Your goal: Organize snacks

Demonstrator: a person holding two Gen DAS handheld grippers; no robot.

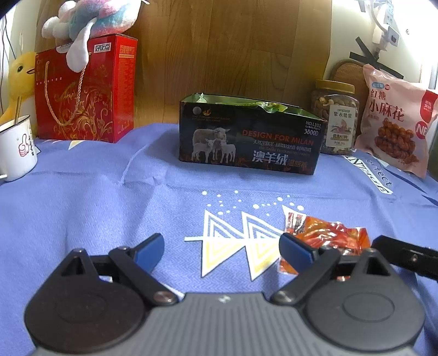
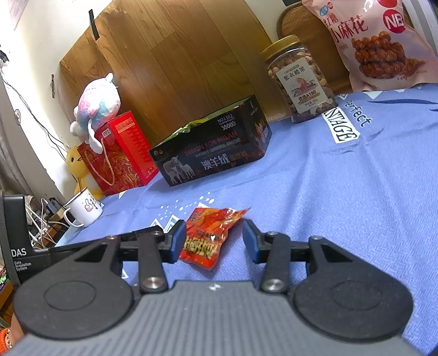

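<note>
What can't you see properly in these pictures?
- Left wrist view: inside the black box is hidden by its front wall; only green wrapper edges poke up.
- Left wrist view: the orange snack packet is partly covered by the left gripper.
- Right wrist view: the pink snack bag is cut off by the top edge.

Blue cloth (image 1: 95,197) covering the table: woven, matt, fine herringbone texture, printed white and yellow motifs.
Snack packet (image 2: 212,237): crinkled plastic film, red-orange, glossy.
Dark box (image 1: 249,137) near the far edge: printed card, slight sheen.
Red gift box (image 1: 84,87) at the far left corner: glossy card, gold print, twisted cord handle.
Nut jar (image 1: 335,115): clear plastic, paper label, gold lid.
Pink snack bag (image 1: 397,120): smooth plastic, soft sheen.
Mug (image 1: 16,148): white enamel look, glossy.
Plush toy (image 1: 79,24): fluffy fabric.
Back panel (image 1: 232,46): wood grain, satin.
Left gripper (image 1: 221,250) and right gripper (image 2: 215,241): matt black plastic, blue pads, metal rivets.
</note>
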